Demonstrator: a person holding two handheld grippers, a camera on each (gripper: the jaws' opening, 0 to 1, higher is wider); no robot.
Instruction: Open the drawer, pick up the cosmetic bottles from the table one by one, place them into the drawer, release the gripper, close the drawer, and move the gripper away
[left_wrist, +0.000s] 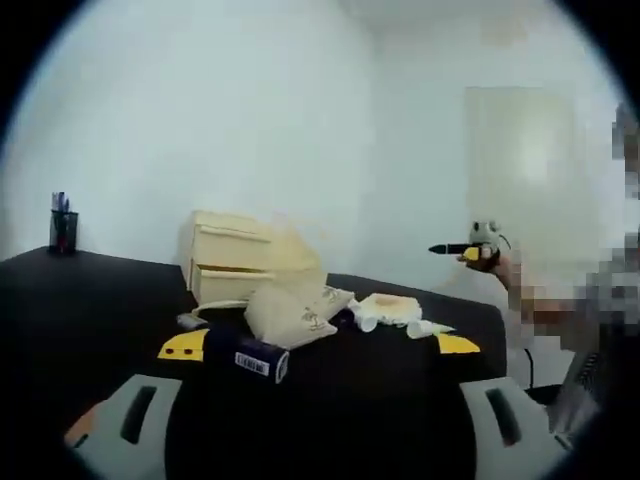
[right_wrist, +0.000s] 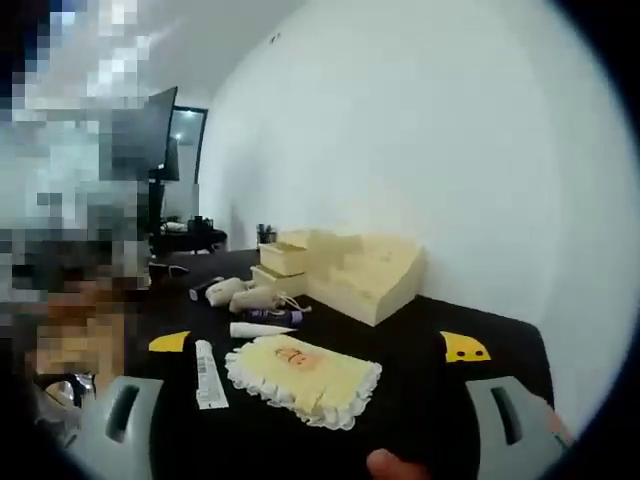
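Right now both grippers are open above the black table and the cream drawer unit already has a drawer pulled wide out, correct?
Not quite. The left gripper view shows the cream drawer unit with its drawers shut, none pulled wide out. The rest holds: both grippers are open above the black table.

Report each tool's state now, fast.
Left tool: open, holding nothing.
Right tool: open, holding nothing.

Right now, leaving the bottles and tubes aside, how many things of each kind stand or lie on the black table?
Drawer unit: 1
Cloth pouches: 2, a plain pouch and a frilled pouch
Pen holder: 1
Total: 4
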